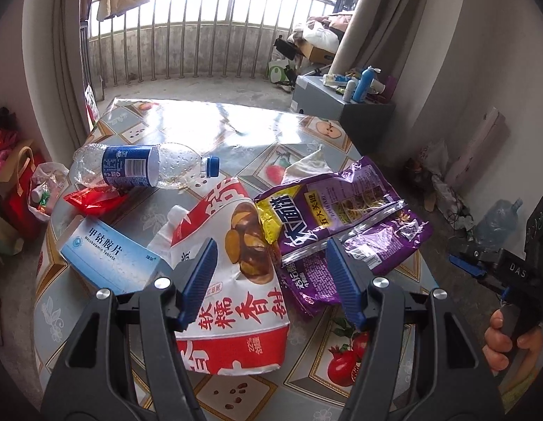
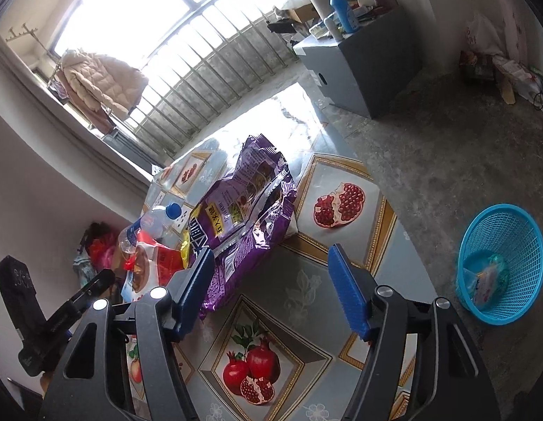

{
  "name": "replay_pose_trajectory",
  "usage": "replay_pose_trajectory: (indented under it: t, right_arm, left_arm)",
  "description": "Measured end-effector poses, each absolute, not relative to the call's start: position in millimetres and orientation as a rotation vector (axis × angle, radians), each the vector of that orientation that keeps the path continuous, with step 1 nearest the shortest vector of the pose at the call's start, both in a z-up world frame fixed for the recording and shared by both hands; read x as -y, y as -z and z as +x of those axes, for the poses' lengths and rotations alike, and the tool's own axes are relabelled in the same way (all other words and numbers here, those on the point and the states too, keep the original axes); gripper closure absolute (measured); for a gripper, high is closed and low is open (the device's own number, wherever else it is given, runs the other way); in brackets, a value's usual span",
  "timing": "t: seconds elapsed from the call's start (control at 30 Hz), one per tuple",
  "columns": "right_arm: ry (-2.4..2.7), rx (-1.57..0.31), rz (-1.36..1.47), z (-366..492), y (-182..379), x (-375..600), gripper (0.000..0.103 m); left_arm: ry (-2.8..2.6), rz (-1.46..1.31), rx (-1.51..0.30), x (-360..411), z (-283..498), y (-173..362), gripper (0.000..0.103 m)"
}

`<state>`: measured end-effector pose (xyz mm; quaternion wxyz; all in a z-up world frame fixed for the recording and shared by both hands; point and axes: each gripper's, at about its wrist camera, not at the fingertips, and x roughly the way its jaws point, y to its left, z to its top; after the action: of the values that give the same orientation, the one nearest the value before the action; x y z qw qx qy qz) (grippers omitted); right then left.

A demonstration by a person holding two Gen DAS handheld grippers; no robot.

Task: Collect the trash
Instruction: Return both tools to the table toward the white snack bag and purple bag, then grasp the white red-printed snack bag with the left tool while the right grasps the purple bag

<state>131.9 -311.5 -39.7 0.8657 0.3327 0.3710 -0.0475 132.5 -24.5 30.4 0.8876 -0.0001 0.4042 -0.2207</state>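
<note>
Trash lies on a fruit-patterned table (image 1: 320, 368): a red-and-white snack bag (image 1: 236, 301), a purple bag (image 1: 352, 217), a clear bottle with blue label (image 1: 138, 166), a blue medicine box (image 1: 106, 259), a red wrapper (image 1: 92, 201) and a white tissue (image 1: 306, 166). My left gripper (image 1: 273, 273) is open, hovering over the red-and-white bag. My right gripper (image 2: 275, 287) is open above the table (image 2: 306, 298) beside the purple bag (image 2: 243, 210); it also shows at the right edge of the left wrist view (image 1: 474, 266). A blue basket (image 2: 502, 263) with some trash stands on the floor.
A grey cabinet (image 1: 341, 105) with bottles stands behind the table, near a balcony railing (image 1: 201, 35). Bags (image 1: 22, 189) lie on the floor at the left. A water jug (image 1: 499, 221) and clutter sit by the right wall.
</note>
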Motion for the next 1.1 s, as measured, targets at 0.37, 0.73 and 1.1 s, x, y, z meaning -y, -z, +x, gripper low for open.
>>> replay_pose_trajectory:
  t: [0.37, 0.73, 1.1]
  right_arm:
    - [0.078, -0.883, 0.833, 183.5, 88.9, 313.2, 0.041]
    - [0.056, -0.899, 0.906, 193.8, 103.4, 315.0, 0.067]
    - [0.005, -0.872, 0.928, 189.1, 95.9, 313.5, 0.090]
  left_arm:
    - [0.420, 0.084, -0.927, 42.5, 163.4, 8.2, 0.043]
    - [0.399, 0.112, -0.948, 42.4, 168.9, 20.0, 0.049]
    - [0.392, 0.108, -0.937, 34.8, 164.4, 16.3, 0.062]
